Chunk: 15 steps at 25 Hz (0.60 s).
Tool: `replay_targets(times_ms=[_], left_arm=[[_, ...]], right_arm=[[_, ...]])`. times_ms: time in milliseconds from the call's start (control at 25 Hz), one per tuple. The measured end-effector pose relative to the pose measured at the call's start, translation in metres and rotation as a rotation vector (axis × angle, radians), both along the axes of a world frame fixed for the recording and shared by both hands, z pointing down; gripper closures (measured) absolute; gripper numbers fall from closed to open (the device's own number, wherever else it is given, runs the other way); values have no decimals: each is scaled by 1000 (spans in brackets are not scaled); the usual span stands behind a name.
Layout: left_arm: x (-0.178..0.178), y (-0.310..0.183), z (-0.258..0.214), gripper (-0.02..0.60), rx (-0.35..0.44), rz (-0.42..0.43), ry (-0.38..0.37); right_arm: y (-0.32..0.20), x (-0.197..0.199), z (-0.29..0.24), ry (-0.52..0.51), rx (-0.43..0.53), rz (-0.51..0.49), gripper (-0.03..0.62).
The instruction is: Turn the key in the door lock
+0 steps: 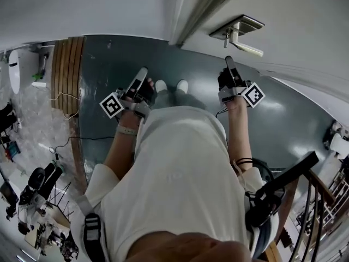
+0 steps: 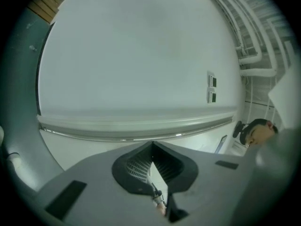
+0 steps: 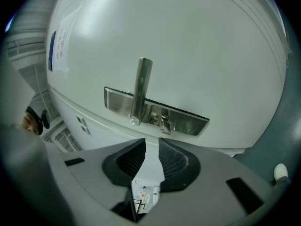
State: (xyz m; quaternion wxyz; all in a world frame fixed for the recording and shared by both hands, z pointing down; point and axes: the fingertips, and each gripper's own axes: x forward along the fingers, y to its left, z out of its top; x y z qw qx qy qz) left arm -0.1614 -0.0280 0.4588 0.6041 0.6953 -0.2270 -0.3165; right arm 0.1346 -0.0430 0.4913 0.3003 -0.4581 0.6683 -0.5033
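Note:
The white door [image 3: 197,46] fills the right gripper view. On it a steel lock plate [image 3: 188,121] carries a lever handle [image 3: 141,86], and the key [image 3: 164,124] sticks out of the plate beside the lever. My right gripper [image 3: 151,147] faces the plate a short way off, just below the key. It is open, with a narrow gap and nothing between its pads. From the head view the right gripper [image 1: 228,60] points at the handle [image 1: 246,48]. My left gripper [image 1: 144,70] hangs off to the left. The left gripper [image 2: 151,146] faces a bare white wall, its tips together and empty.
The person's shoes [image 1: 169,85] stand on the grey-green floor [image 1: 109,64] before the door. A wooden floor strip [image 1: 68,70] lies at the left. A dark stair railing [image 1: 297,195] runs at the lower right. Wall switches [image 2: 211,87] and a paper notice [image 3: 59,46] show.

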Motion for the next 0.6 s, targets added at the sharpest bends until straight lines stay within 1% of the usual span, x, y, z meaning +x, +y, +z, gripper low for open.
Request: replay_targets(times_ms=[120,240,440,600], left_arm=[[10,-14,17,574,-7,49,2],[22,-12,25,574,-6,77,0],[51,19,14,574,8,97,-21],[82,56,5,574,25,61,-62]], right_arm=[[-5,-11,1,16,36,-26,503],[-1,-20,-8,34,92,-76,503],[27,-22,-35,62,172,-162,503],[58,-5,-41,31,202,-216,503]])
